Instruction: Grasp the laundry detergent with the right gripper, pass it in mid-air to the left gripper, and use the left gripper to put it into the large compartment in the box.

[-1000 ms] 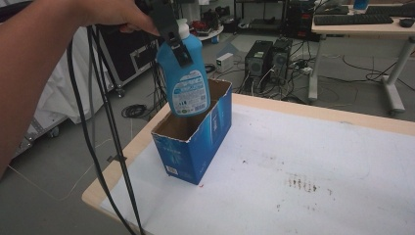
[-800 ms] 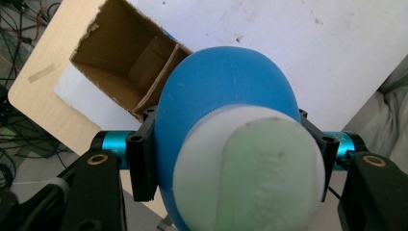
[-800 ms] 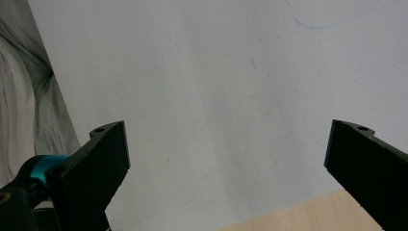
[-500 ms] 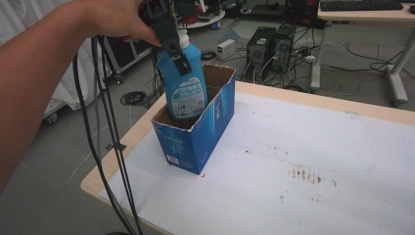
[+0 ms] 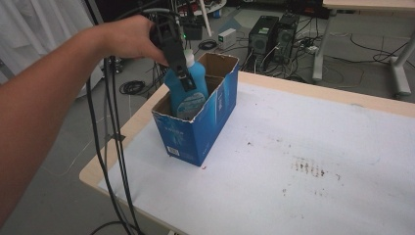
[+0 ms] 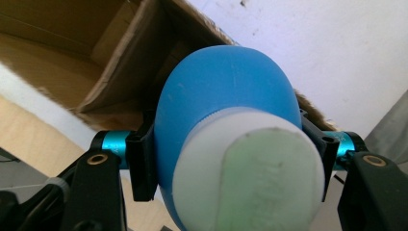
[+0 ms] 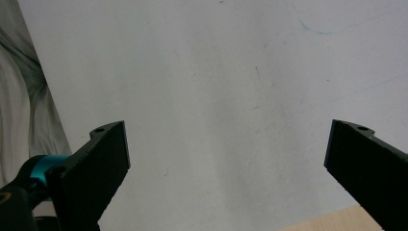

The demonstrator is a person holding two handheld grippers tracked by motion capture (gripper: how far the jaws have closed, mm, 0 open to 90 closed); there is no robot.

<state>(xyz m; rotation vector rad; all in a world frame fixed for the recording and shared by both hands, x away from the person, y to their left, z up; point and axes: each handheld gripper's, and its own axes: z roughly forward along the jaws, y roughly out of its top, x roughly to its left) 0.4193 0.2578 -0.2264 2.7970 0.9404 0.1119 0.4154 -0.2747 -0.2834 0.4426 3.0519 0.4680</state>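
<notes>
Blue bottle (image 5: 188, 90) clamped betw. left hand-held gripper (image 5: 182, 81) jaws, lower half inside cardboard box (image 5: 195, 134); right hand-held gripper (image 7: 226, 163) wide open, empty.

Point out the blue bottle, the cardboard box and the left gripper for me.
blue bottle (image 5: 188, 100): high view, its label face above the box rim.
cardboard box (image 5: 195, 137): high view, its blue outer front wall.
left gripper (image 6: 231, 159): left gripper view, midway between its jaws.

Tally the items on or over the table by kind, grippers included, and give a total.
Blue bottle with white cap: 1, clamped in the left gripper, partly down inside the box
Blue cardboard box: 1, open-topped, on the table
Grippers: 2, the left gripper and the right gripper, whose jaws stand wide apart with nothing between them
Total: 4
</notes>
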